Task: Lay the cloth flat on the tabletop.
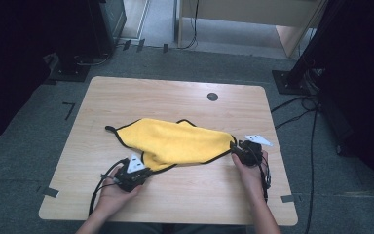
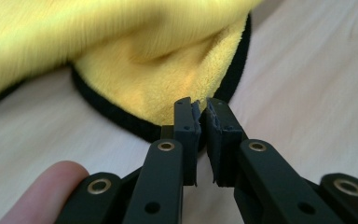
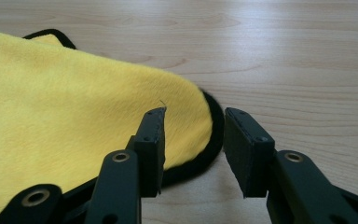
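The left hand [image 1: 113,191] is holding the left gripper [image 1: 135,171] at the near left corner of a yellow plush cloth with black edging [image 1: 175,141]. In the left gripper view, its jaws are nearly clenched, a thin slit between them, with the cloth's black hem [image 2: 121,119] just beyond the tips; whether they are pinching fabric cannot be told. The cloth is lying crumpled across the middle of the light wooden desk [image 1: 185,95]. The right hand [image 1: 249,168] is presenting the right gripper [image 1: 238,148] at the cloth's right corner, jaws released and standing wide apart, the rounded corner [image 3: 205,126] lying between them, ungripped.
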Motion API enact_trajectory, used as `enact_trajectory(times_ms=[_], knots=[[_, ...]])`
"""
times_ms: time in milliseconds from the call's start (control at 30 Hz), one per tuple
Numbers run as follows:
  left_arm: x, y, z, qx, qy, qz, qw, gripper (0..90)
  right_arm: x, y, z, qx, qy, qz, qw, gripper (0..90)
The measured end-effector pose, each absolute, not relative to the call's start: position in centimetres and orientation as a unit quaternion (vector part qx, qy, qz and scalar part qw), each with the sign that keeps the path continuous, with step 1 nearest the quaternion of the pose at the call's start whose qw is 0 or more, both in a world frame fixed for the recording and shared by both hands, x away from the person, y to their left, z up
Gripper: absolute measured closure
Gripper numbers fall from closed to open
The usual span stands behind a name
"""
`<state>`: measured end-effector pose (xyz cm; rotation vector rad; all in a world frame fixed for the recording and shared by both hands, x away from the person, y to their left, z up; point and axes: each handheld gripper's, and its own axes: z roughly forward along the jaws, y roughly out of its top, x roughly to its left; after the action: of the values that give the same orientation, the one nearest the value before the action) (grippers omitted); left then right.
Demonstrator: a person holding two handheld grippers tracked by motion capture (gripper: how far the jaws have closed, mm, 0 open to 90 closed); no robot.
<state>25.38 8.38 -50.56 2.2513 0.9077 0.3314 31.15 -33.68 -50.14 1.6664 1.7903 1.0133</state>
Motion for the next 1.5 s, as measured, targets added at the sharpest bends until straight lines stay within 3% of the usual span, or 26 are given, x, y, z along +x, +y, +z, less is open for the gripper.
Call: enact_trajectory(times_ms=[267,433,633,867,933,1200,1400,1500], knots=[[22.5,14.5,-50.2,0.867,0.36,0.112,0.326,83.9,31.1,-32.3,-49.9,0.596,0.669,0.373,0.242,60.7],[20.9,16.7,-50.4,0.867,0.341,0.118,0.343,79.6,32.3,-29.9,-49.3,0.563,0.694,0.384,0.231,67.8],[21.9,16.7,-50.0,0.826,0.389,0.132,0.387,59.8,35.1,-24.6,-48.4,0.515,0.728,0.407,0.198,72.5],[22.7,16.2,-50.3,0.813,0.414,0.149,0.382,57.0,38.5,-20.3,-48.7,0.483,0.758,0.401,0.179,71.1],[22.8,16.1,-50.6,0.815,0.415,0.155,0.374,56.5,40.1,-18.8,-49.0,0.468,0.772,0.401,0.155,69.5],[22.8,16.1,-51.2,0.818,0.413,0.155,0.37,54.9,42.2,-17.3,-50.1,0.471,0.795,0.349,0.155,68.2],[22.7,16.1,-51.3,0.82,0.406,0.157,0.371,54.1,42.0,-17.1,-50.7,0.444,0.817,0.326,0.171,89.8],[22.6,16.2,-51.3,0.821,0.404,0.154,0.373,54.1,42.1,-17.2,-50.4,0.441,0.819,0.313,0.193,90.0]])
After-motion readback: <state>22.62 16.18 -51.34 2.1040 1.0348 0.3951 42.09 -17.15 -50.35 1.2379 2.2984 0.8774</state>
